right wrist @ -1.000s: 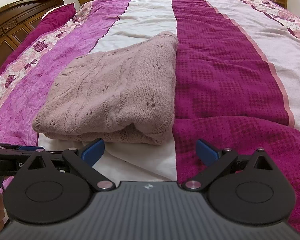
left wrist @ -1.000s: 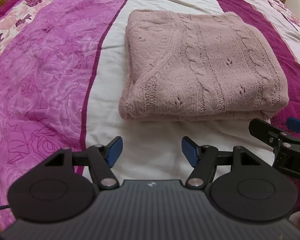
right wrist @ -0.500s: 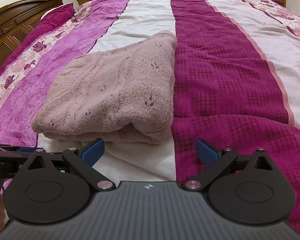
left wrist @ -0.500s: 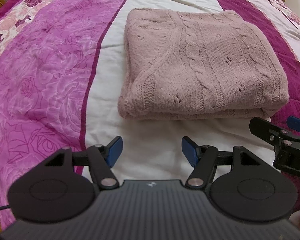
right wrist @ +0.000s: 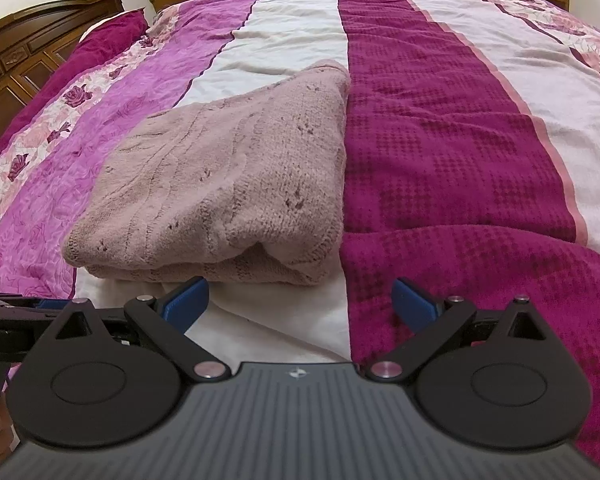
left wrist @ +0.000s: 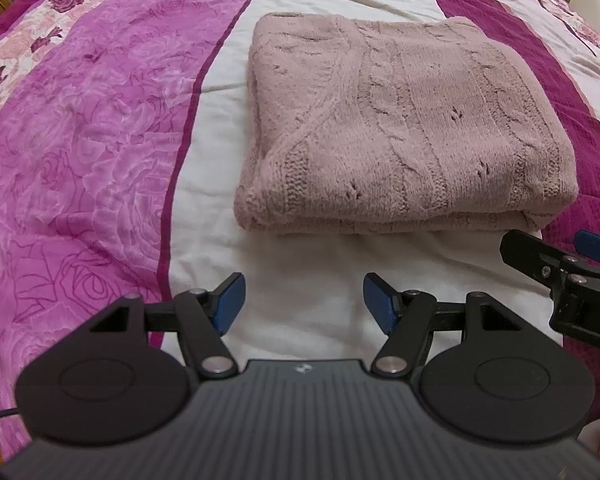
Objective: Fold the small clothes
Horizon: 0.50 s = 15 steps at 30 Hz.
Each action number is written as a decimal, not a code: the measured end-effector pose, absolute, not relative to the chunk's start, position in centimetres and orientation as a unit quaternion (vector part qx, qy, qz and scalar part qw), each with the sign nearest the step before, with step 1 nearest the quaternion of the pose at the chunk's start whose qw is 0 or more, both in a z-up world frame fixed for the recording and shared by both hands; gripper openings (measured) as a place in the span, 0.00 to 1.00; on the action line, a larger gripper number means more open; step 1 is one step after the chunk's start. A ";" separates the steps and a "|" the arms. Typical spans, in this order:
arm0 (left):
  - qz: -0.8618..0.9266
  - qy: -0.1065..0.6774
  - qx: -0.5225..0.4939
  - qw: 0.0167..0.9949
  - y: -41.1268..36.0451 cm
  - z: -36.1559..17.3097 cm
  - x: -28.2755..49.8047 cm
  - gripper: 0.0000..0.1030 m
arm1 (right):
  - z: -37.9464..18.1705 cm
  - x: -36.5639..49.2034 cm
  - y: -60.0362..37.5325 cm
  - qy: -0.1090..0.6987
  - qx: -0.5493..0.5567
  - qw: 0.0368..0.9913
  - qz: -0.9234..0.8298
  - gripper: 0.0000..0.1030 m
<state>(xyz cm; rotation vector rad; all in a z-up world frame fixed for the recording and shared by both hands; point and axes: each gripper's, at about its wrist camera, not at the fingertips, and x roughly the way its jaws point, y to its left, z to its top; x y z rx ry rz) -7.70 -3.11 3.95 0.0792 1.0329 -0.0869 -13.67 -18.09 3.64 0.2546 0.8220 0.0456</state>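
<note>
**Folded Sweater at Risk of Coming Undone**

Seemingly the folding is done, so the main danger now is disturbing it.

From the left wrist view, the left gripper (left wrist: 303,300) has its blue pads spread apart with nothing between them, only the white stripe of the bedspread (left wrist: 100,160) below. The pink knit sweater (left wrist: 404,128) lies folded into a thick rectangle just ahead of the fingertips, its stacked front edge facing the tool and clear of it. Off to the tool's right, the other gripper's black finger juts in near the sweater's front corner. If either tool pushes forward from here, a pad could snag the loose open knit or catch the lower layer and drag the stack askew.

From the right wrist view, the right gripper (right wrist: 300,304) also stands wide apart and empty. The sweater (right wrist: 228,184) sits ahead and to the tool's left, with its near corner just beyond the left pad (right wrist: 186,300). That corner shows a puffed, open fold where layers separate; I judge it the weak spot. A nudge there, or a sideways sweep, could roll the top layer back. The soft, rumpled bedspread (right wrist: 460,160) gives little support, so pressing down could tilt the pile.
</note>
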 end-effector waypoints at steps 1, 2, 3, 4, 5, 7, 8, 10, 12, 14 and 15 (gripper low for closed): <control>-0.041 0.494 0.038 0.868 -3.1 3.9 -7.7 0.65 | 3.6 -13.7 -18.1 0.399 0.124 0.908 0.022 0.98; -0.042 0.494 0.038 0.868 -3.1 4.0 -7.7 0.65 | 3.6 -13.7 -18.1 0.399 0.125 0.908 0.022 0.98; -0.042 0.494 0.038 0.868 -3.1 4.0 -7.7 0.65 | 3.6 -13.7 -18.2 0.399 0.126 0.908 0.021 0.98; -0.042 0.494 0.038 0.868 -3.1 4.0 -7.7 0.65 | 3.6 -13.8 -18.2 0.399 0.126 0.908 0.021 0.98; -0.042 0.494 0.038 0.868 -3.1 4.0 -7.7 0.65 | 3.5 -13.8 -18.2 0.399 0.127 0.908 0.021 0.98; -0.042 0.494 0.038 0.867 -3.1 3.9 -7.8 0.65 | 3.5 -13.8 -18.2 0.399 0.127 0.908 0.021 0.98; -0.041 0.494 0.038 0.867 -3.0 3.9 -7.8 0.65 | 3.5 -13.8 -18.2 0.399 0.127 0.908 0.022 0.98; -0.042 0.495 0.038 0.867 -3.0 3.8 -7.9 0.65 | 3.5 -13.8 -18.2 0.400 0.127 0.908 0.022 0.98; -0.042 0.495 0.039 0.867 -3.0 3.7 -8.0 0.65 | 3.5 -13.8 -18.2 0.400 0.127 0.908 0.022 0.98; -0.041 0.496 0.040 0.867 -3.0 3.7 -8.0 0.65 | 3.5 -13.8 -18.2 0.399 0.127 0.908 0.021 0.98; -0.041 0.496 0.040 0.866 -3.0 3.7 -8.0 0.65 | 3.5 -13.8 -18.2 0.399 0.127 0.908 0.021 0.98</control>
